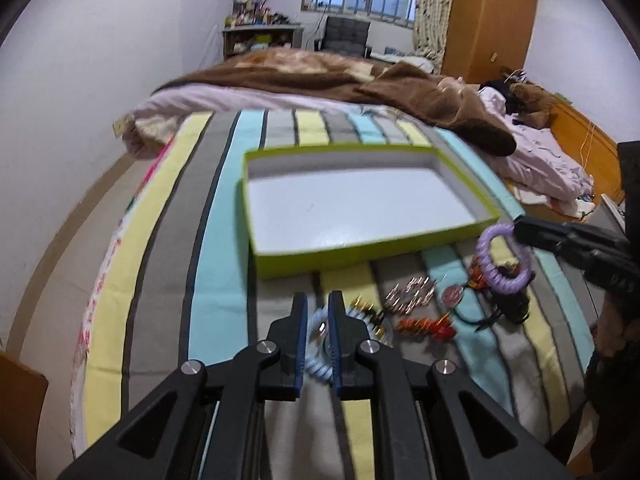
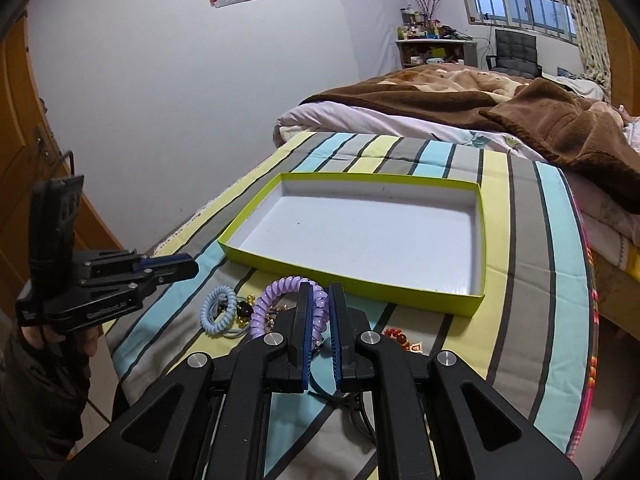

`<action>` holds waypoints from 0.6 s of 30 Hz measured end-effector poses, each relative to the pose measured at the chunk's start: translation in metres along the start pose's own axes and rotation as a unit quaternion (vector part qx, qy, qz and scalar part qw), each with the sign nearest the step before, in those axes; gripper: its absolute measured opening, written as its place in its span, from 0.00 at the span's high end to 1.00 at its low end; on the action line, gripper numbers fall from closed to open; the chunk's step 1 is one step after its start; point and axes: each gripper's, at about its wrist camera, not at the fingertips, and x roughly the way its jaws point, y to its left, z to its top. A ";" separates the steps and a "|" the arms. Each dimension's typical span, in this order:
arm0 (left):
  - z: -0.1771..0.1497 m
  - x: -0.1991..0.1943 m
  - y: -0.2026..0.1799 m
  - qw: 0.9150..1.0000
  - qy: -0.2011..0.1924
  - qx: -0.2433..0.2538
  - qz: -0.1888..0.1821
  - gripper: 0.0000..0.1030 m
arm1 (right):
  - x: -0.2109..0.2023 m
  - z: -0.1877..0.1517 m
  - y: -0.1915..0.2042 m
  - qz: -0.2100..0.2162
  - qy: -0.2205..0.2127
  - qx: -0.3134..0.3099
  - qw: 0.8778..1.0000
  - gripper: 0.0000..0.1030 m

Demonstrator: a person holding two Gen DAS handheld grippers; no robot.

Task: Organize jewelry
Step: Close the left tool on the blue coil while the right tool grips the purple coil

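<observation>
The purple spiral coil bracelet [image 2: 276,300] is sitting pinched in the right hand-held gripper [image 2: 319,312], lifted near the shallow lime-green cardboard box [image 2: 360,284], which is lying bare. The left hand-held gripper [image 1: 318,320] is narrowly straddling the pale-blue coil bracelet [image 1: 318,370]; other trinkets are lying loose on the striped bed [image 1: 224,280], so sorting is barely beginning.

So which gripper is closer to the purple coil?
Right. The right gripper has the purple coil between its fingers. The left gripper is off to the side, over the blue coil.
</observation>
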 end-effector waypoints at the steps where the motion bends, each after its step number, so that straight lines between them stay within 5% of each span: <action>1: -0.003 0.003 0.003 1.000 0.008 -0.006 -0.003 0.78 | 0.000 -0.001 0.000 0.001 0.001 0.001 1.000 0.92; 3: -0.006 0.011 0.009 1.000 0.023 -0.017 -0.004 0.64 | 0.002 -0.002 -0.001 0.005 0.003 0.002 1.000 0.92; 13: -0.016 0.025 0.016 0.998 0.039 -0.049 -0.016 0.66 | 0.007 -0.002 0.002 0.009 0.004 0.001 1.000 0.92; 18: -0.022 0.027 0.022 0.998 0.047 -0.047 0.002 0.75 | 0.007 -0.001 0.001 0.009 0.002 0.003 1.000 0.92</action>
